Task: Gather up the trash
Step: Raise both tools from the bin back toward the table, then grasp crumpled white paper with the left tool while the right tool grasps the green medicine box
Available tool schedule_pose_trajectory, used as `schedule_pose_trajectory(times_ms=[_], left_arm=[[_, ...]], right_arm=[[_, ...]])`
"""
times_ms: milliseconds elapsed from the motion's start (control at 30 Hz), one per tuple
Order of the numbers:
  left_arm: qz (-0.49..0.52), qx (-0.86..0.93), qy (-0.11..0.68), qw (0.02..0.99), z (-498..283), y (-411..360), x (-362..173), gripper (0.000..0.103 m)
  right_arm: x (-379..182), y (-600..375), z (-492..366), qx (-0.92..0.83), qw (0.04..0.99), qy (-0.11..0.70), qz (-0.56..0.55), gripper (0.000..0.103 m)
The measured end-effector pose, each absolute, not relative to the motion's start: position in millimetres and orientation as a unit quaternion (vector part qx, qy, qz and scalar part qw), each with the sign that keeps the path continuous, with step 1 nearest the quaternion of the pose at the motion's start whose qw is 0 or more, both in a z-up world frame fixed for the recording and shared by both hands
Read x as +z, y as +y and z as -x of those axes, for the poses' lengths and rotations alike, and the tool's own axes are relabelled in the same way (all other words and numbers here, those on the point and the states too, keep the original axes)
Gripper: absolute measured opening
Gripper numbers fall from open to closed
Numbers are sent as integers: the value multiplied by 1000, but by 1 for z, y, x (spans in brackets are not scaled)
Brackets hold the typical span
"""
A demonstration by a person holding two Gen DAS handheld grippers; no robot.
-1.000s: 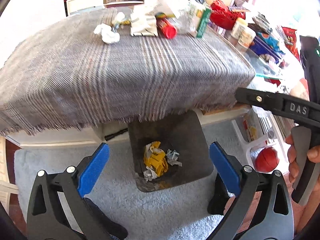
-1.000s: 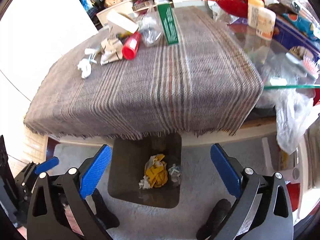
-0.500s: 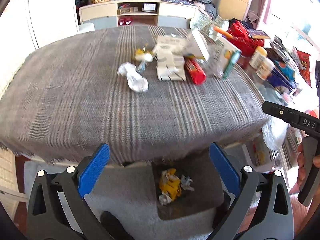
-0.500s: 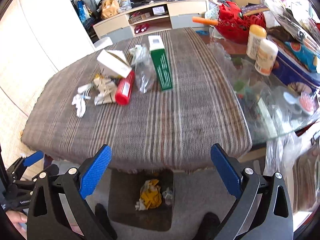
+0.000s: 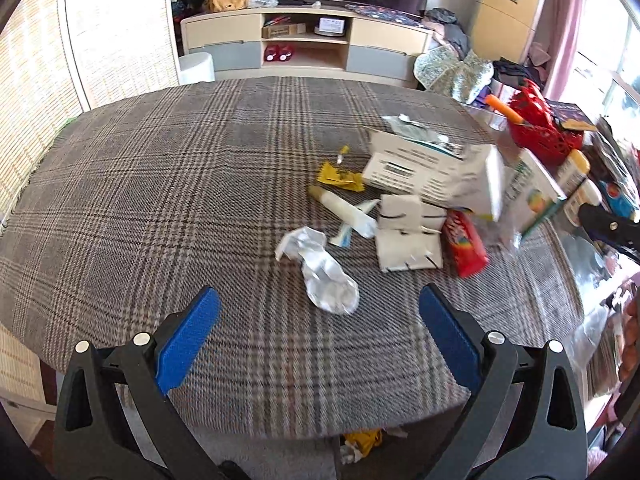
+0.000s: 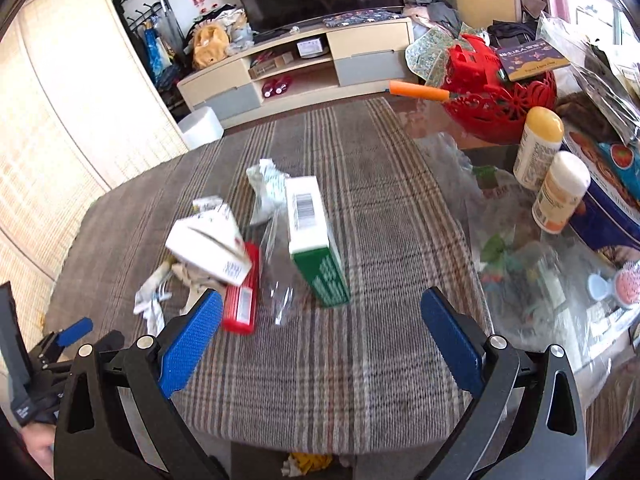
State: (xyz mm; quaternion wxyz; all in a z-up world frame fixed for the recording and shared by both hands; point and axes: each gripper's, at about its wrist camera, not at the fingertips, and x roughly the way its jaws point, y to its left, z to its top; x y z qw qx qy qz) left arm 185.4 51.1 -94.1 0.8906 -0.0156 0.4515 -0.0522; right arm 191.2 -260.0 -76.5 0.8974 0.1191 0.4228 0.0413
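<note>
Trash lies on the plaid tablecloth [image 5: 160, 184]: a crumpled white wrapper [image 5: 324, 276], a yellow wrapper [image 5: 340, 176], a white tube [image 5: 344, 208], folded cardboard [image 5: 408, 236], a red pack [image 5: 466, 242], a white box [image 5: 432, 172] and a green carton [image 6: 316, 240]. My left gripper [image 5: 318, 332] is open and empty, above the table's near edge, just short of the crumpled wrapper. My right gripper [image 6: 320, 340] is open and empty, in front of the green carton and a clear plastic bag [image 6: 280, 292]. The bin's yellow trash [image 5: 362, 440] peeks out below the table edge.
On the glass table end at the right stand a red basket [image 6: 500, 92], two bottles [image 6: 560, 192] and a blue tin [image 6: 612, 216]. A TV cabinet [image 5: 304, 40] runs along the far wall. A white stool [image 5: 196, 68] stands behind the table.
Both grippers have risen from over the floor bin to above the table's near edge and moved toward the trash pile. Both stayed open and empty.
</note>
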Motion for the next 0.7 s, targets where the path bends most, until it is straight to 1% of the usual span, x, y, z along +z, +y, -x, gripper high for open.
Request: schedule_pose_trajectory(times_ms=[67,133,167,233,300,400,500,567,600,667,700], left_arm=[[15,-46,457,888,-195,54,-100,94],[13,-43,461,886,-203,56,-105,94],[12,-43,463,885,-207,57,-107,94],[13,-45,466,883,-212,59,-111,93],[16,-46,467,883,-218,61,-112,91],[21,-51,469,881,-224,64,-114,86],[23,-53,474,879,-232,65,-119,81],[24,-55,479,876,-238,62,-123,79],[22,-57,481,874,-238,60,-125,77],[12,-61,490,870,-241,53,-133,72],[9,-63,494,867,-241,51,-136,67]], right_arm=[[-75,-262,-203,40,900,416,-122,97],[-76,-260,-214,46,900,417,-118,82],[-78,-259,-217,48,898,422,-115,78],[-83,-257,-225,50,893,434,-109,64],[-87,-258,-230,48,890,440,-107,63],[-91,-256,-236,40,891,444,-92,56],[-95,-255,-240,40,890,446,-89,55],[-98,-254,-244,41,889,447,-87,54],[-100,-254,-245,41,889,448,-86,52],[-104,-255,-248,43,888,450,-87,44],[-107,-256,-250,45,887,450,-87,35]])
